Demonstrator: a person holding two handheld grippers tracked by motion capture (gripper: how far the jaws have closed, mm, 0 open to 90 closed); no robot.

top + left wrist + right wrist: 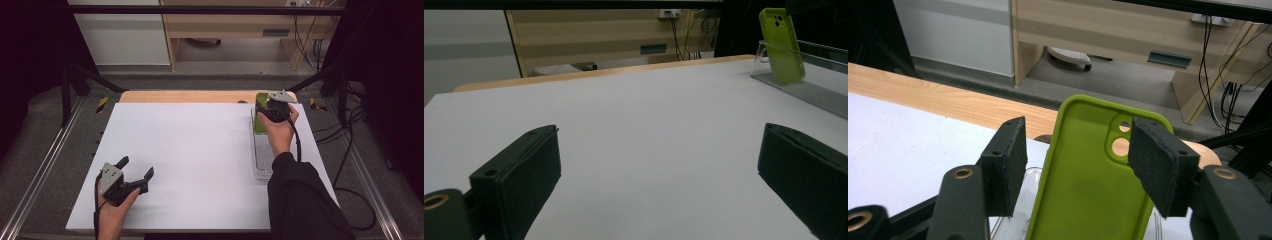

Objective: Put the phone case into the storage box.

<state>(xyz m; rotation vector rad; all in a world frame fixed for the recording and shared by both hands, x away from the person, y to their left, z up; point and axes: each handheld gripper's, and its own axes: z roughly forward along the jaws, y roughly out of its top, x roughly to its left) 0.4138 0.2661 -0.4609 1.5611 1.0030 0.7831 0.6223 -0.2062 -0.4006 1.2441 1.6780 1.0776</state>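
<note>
Currently right gripper (271,111) at two o'clock: fingers apart either side of green phone case (1088,175), propped in clear tray (262,155), presumably for access. Left gripper (135,172) at seven o'clock, fingers apart over bare surface (200,160).

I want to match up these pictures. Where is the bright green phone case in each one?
High view: the lime-green soft phone case stands far right on the table, in the clear plastic tray, under the right gripper.
Left gripper view: top right, leaning in the tray.
Right gripper view: bottom centre, between the open jaws.
Shared landmark: the light wooden strip along the table's far edge.
</note>
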